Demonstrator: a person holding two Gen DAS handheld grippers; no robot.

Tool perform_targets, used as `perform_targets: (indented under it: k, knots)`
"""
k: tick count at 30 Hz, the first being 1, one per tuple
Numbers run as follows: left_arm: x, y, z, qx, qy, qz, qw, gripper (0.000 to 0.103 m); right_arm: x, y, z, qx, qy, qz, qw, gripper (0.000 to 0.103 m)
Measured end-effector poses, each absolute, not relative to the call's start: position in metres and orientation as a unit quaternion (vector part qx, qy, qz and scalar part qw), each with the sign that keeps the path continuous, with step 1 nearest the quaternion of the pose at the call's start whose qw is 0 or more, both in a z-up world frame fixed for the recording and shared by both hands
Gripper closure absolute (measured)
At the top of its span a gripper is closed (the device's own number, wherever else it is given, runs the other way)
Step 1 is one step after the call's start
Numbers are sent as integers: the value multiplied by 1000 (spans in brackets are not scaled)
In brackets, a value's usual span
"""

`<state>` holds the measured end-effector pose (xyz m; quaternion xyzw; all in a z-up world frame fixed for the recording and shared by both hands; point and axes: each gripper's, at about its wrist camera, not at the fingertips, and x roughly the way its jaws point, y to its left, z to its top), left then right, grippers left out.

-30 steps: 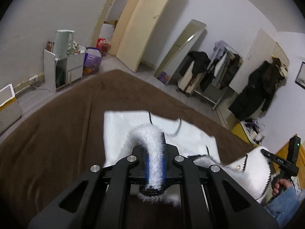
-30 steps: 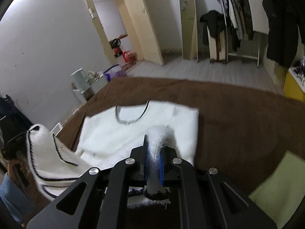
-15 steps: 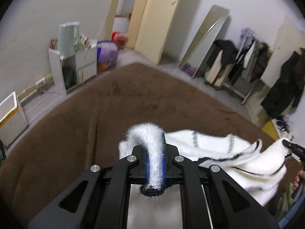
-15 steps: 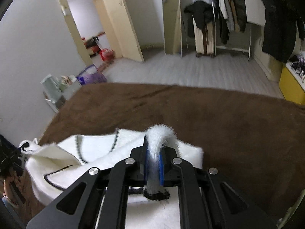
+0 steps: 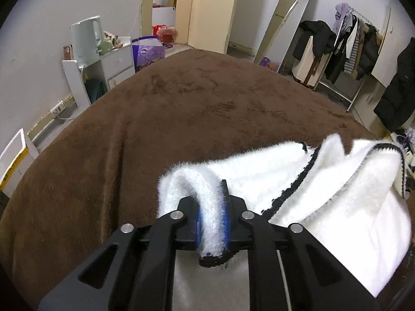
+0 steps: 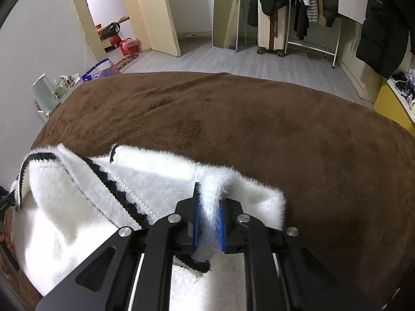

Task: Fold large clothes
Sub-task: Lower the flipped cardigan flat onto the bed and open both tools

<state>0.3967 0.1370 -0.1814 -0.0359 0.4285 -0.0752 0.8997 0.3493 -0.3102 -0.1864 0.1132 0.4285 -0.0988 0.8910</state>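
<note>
left gripper (image 5: 212, 223): jaws opening, white sweater (image 5: 324, 207) hem between pads | right gripper (image 6: 208, 226): opening, sweater between | left view only: white cabinet (image 5: 77, 75), left | right view only: yellow unit (image 6: 394, 103), right edge

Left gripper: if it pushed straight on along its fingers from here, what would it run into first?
The left gripper, jaws opening with a fold of the white fuzzy sweater between them, would first press into that sweater, then probably the brown blanket beneath; depth is unclear.
</note>
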Motion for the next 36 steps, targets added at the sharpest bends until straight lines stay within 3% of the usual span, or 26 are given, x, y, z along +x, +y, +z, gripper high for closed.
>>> perform_targets:
  k: [1,2,3,4,6,7,14,24,36]
  knots:
    - [397,138,-179,-39,432,-82,897,78,349,-309,-185,111,431,-99,890,72]
    - [401,138,-176,-39,434,-88,896,71,350,-305,-183,108,431,-99,890,37]
    - [401,137,-173,-37,435,-94,895,60,347,-302,-179,93,426,-113,893,16]
    - [400,134,-166,-34,433,-100,895,53,343,-300,-171,78,411,-122,900,16]
    - [391,128,-146,-10,398,-85,913,14,338,-292,-159,57,402,-120,906,16]
    - [388,127,-138,-3,385,-85,919,11,337,-289,-155,56,403,-114,906,16]
    - [366,101,-105,11,378,-112,919,7,329,-243,-148,6,422,-59,905,9]
    - [371,70,-192,20,468,-119,876,7,361,-219,-215,7,506,-48,861,6]
    - [391,79,-228,21,434,-60,899,5,399,-247,-240,42,505,-95,857,5]
